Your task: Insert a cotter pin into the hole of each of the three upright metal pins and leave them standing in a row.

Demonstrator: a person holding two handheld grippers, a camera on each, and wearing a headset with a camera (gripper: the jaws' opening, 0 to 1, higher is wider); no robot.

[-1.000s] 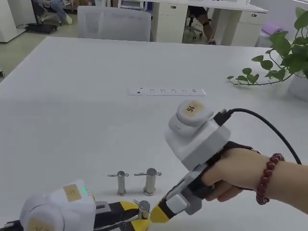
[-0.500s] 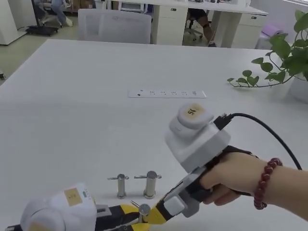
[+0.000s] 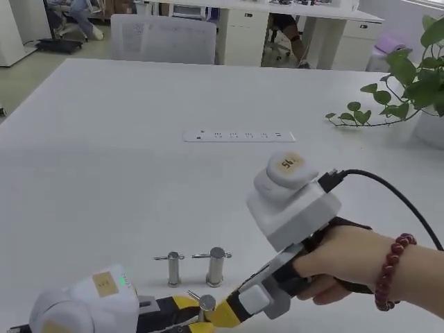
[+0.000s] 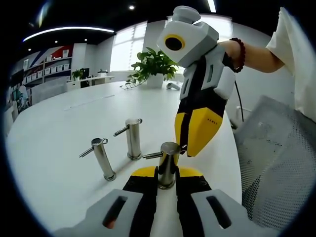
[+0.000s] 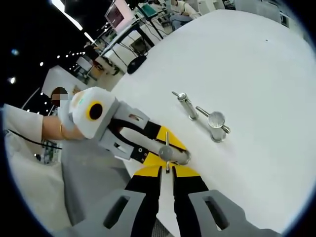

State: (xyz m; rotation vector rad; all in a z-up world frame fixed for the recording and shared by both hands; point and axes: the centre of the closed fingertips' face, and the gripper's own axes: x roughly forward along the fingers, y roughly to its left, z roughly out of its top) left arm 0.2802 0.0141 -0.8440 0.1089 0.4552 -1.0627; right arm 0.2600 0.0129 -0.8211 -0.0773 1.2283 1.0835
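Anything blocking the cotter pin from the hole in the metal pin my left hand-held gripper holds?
Nothing visible. The cotter pin already pokes through the metal pin clamped in the left hand-held gripper, with the right hand-held gripper at its other side.

Down at the near edge it is tight: the left gripper (image 3: 195,312), clamped round the nearest metal pin (image 3: 206,303), and the right gripper (image 3: 216,313), pinched on a cotter pin (image 4: 152,155), meet nose to nose. A second pin (image 3: 174,268) and a third pin (image 3: 216,266) stand just behind them, with a narrow gap between the two. The person's hand (image 3: 340,265) bars the right flank, while past the pins the white table (image 3: 104,159) lies open up to the power strip (image 3: 239,136), with a plant (image 3: 409,76) leaning over its far right corner.
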